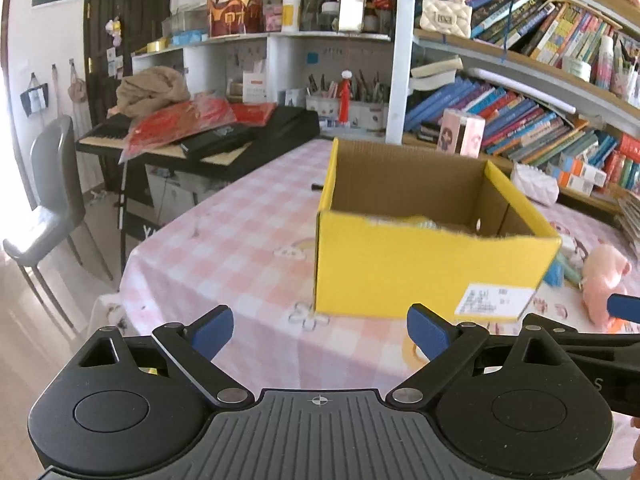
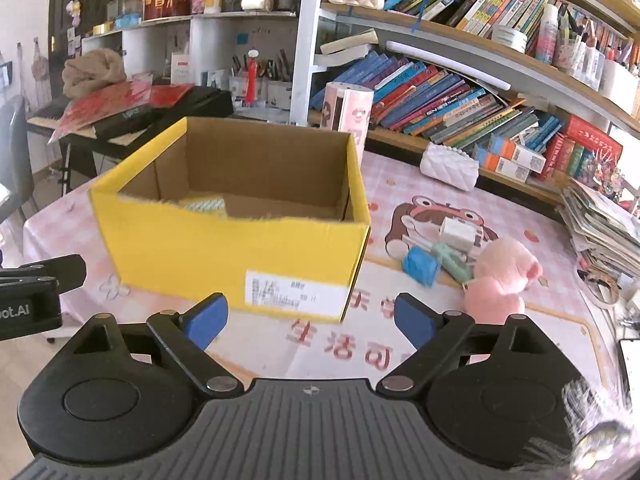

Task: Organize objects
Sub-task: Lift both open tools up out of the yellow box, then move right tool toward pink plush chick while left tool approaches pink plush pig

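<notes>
A yellow cardboard box stands open on the pink checked table; it also shows in the right wrist view, with a pale packet inside. A pink plush toy, a blue block, a mint green item and a white charger lie to the right of the box. The plush also shows in the left wrist view. My left gripper is open and empty, in front of the box. My right gripper is open and empty, before the box's right corner.
A bookshelf lines the back and right. A white quilted pouch lies at the table's back. A paper stack sits at the right edge. A keyboard with red bags and a chair stand left.
</notes>
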Demonstrator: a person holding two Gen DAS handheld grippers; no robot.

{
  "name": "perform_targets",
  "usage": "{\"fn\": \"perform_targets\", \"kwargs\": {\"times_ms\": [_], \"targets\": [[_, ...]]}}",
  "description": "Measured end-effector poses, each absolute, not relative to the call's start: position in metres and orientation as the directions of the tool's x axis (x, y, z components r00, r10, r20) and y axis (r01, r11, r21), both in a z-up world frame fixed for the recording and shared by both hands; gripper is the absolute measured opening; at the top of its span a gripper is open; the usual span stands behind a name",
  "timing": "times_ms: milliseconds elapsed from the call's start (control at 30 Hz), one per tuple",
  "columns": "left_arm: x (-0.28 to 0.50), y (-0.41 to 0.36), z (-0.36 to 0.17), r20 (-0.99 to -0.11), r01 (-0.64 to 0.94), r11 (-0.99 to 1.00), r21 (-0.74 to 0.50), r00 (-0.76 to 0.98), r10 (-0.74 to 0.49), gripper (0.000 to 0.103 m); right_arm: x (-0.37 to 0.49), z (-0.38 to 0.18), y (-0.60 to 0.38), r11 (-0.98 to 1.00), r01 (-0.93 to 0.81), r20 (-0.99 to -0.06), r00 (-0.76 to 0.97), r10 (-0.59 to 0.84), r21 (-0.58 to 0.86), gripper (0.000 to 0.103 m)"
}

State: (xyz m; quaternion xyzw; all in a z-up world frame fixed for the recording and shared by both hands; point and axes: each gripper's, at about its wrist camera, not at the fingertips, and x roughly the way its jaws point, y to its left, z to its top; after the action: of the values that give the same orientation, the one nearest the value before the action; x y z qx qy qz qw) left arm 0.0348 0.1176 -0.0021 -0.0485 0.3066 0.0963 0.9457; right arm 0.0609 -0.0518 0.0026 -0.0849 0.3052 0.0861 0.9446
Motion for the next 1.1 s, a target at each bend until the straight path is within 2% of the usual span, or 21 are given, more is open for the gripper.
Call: {"fn": "perform_targets", "kwargs": {"times_ms": [1100], "targets": [[-0.020,0.095,-0.018,-0.650,-0.048,0.999,-0.003,0.759,0.035,0.096,-0.024,-0.014,-0.077,0.995,-0.066,-0.654,0.757,-0.001,-0.078,0.097]]}}
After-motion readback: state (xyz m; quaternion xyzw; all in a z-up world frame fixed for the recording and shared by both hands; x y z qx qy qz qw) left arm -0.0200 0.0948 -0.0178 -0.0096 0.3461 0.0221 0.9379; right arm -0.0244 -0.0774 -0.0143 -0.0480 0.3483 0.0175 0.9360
